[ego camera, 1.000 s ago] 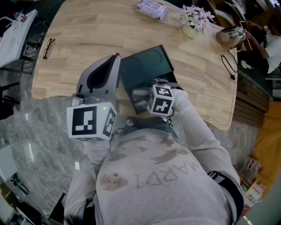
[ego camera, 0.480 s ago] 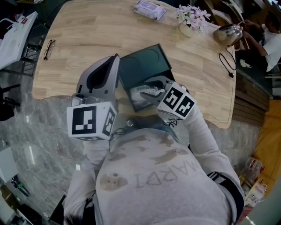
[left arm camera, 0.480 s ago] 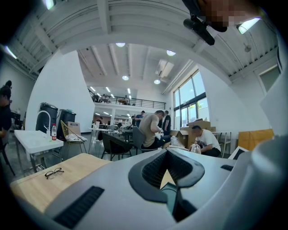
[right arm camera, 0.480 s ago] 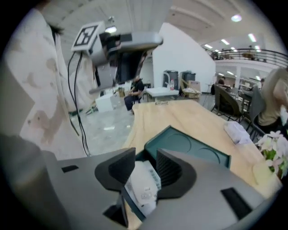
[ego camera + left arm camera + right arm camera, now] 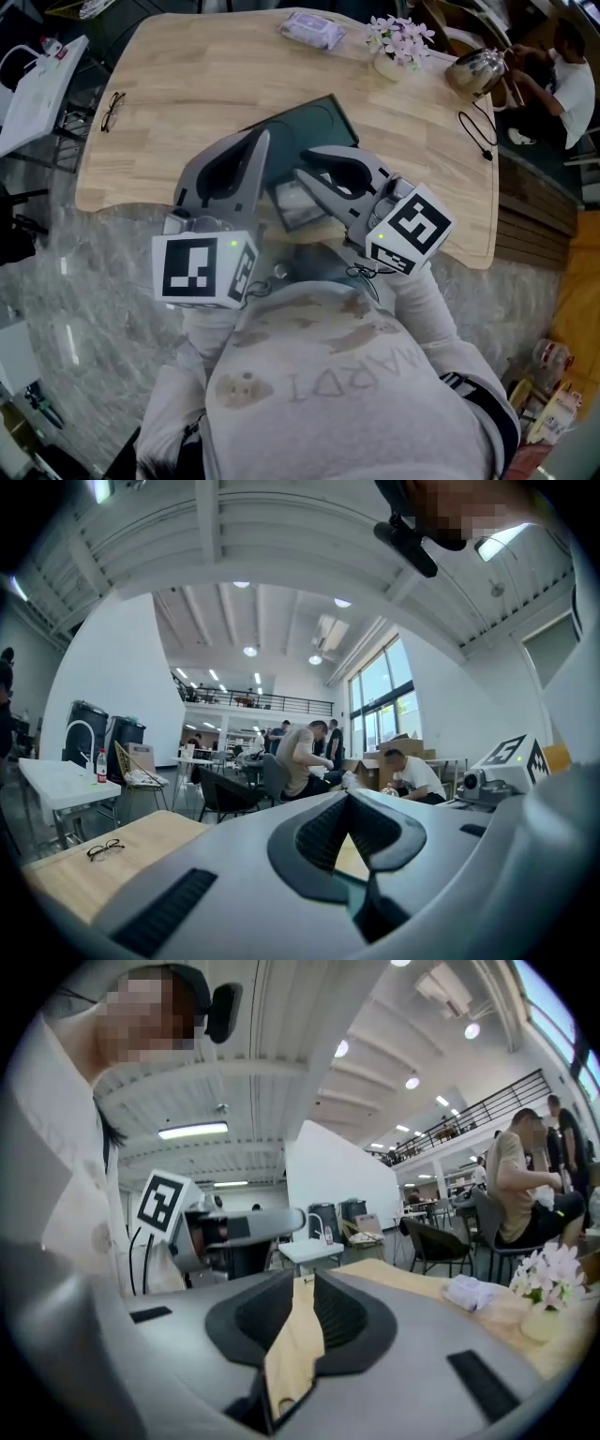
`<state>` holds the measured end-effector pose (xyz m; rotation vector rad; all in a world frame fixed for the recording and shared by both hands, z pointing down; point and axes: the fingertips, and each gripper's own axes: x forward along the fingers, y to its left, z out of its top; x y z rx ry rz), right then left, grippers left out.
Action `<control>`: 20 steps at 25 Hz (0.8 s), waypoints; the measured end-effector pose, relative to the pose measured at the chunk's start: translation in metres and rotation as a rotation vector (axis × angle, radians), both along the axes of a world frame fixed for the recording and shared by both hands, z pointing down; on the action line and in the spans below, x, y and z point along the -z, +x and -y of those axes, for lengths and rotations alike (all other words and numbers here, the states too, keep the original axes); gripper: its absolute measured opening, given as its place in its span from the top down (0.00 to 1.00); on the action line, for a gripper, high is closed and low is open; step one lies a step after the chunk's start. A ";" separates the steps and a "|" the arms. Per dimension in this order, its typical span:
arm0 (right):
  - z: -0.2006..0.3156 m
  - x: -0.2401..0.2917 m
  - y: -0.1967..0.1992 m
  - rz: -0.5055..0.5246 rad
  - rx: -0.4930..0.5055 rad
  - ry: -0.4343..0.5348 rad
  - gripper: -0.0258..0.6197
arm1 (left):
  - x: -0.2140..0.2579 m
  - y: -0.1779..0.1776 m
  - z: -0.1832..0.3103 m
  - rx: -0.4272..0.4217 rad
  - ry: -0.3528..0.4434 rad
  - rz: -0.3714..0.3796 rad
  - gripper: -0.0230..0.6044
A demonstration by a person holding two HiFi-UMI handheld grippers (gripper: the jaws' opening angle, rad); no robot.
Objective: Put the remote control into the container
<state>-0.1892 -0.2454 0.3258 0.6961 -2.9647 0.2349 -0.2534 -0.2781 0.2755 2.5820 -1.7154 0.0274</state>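
A dark green container (image 5: 314, 127) sits on the wooden table (image 5: 187, 84). A pale grey-white object (image 5: 292, 202), apparently the remote control, lies in its near end, partly hidden by the grippers. My right gripper (image 5: 305, 161) hangs above the container, tips pointing left. Its jaws are closing, and in the right gripper view (image 5: 302, 1283) a narrow gap remains with only bare table showing through. My left gripper (image 5: 260, 138) hovers at the container's left edge. Seen in the left gripper view (image 5: 349, 799), its pads meet at the tips with nothing held.
Glasses (image 5: 111, 98) lie at the table's left. A tissue pack (image 5: 314, 30), a flower vase (image 5: 394, 45), a metal kettle (image 5: 473, 70) and a black cable (image 5: 478, 131) line the far and right sides. Seated people (image 5: 305, 757) work at desks beyond.
My right gripper has risen out of the container and swung back to the right, its jaws narrowing with nothing in them. The pale object stays in the container. The left gripper has barely moved.
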 end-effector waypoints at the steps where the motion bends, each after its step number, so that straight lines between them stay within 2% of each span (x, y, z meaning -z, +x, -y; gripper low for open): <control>1: -0.003 0.011 0.001 0.037 -0.012 0.009 0.85 | 0.002 0.003 -0.005 -0.009 0.005 0.001 0.96; 5: -0.015 0.043 0.007 0.116 -0.065 0.067 0.89 | 0.008 0.014 -0.023 -0.034 0.021 0.003 0.96; 11: -0.031 0.066 0.007 0.143 -0.105 0.129 0.90 | 0.016 0.017 -0.043 -0.048 0.043 0.006 0.96; 20: -0.038 0.081 0.006 0.156 -0.146 0.151 0.92 | 0.026 0.011 -0.056 -0.040 0.066 0.009 0.96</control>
